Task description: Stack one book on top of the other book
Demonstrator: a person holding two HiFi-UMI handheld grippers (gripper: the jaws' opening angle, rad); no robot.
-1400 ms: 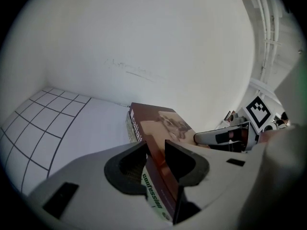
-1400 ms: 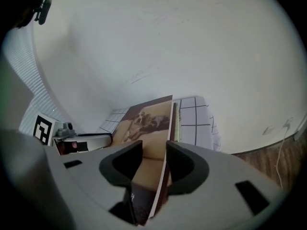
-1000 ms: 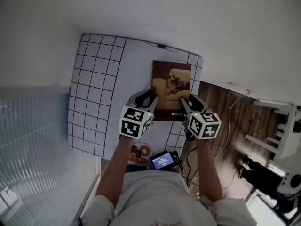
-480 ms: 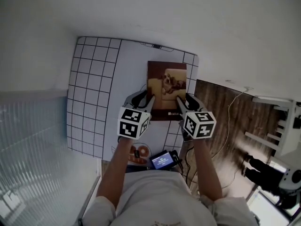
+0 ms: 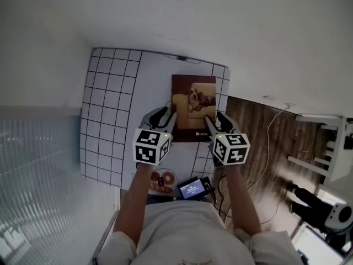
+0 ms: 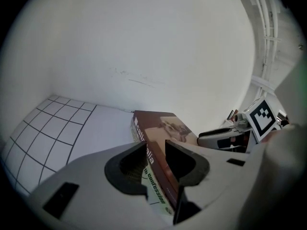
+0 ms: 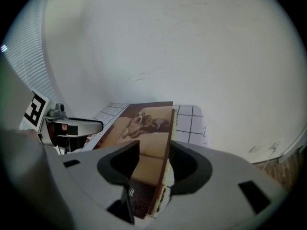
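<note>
While the brown book (image 5: 193, 106) lies on the lower book (image 6: 153, 186) atop the gridded table (image 5: 110, 120), I see my left gripper (image 5: 165, 116) clamping its left edge; my right gripper (image 5: 216, 119) has just been opening its jaws, loosely straddling the right edge.

The person wears a pale short-sleeved shirt (image 5: 190, 233). The left gripper (image 5: 166, 116) and right gripper (image 5: 214, 116) are pale grey shells with dark pads (image 6: 129, 164), each carrying a cube (image 5: 151, 146) of black-and-white square markers at its rear. The right gripper's jaws have just been opening, with a book (image 5: 193, 101) between them.
</note>
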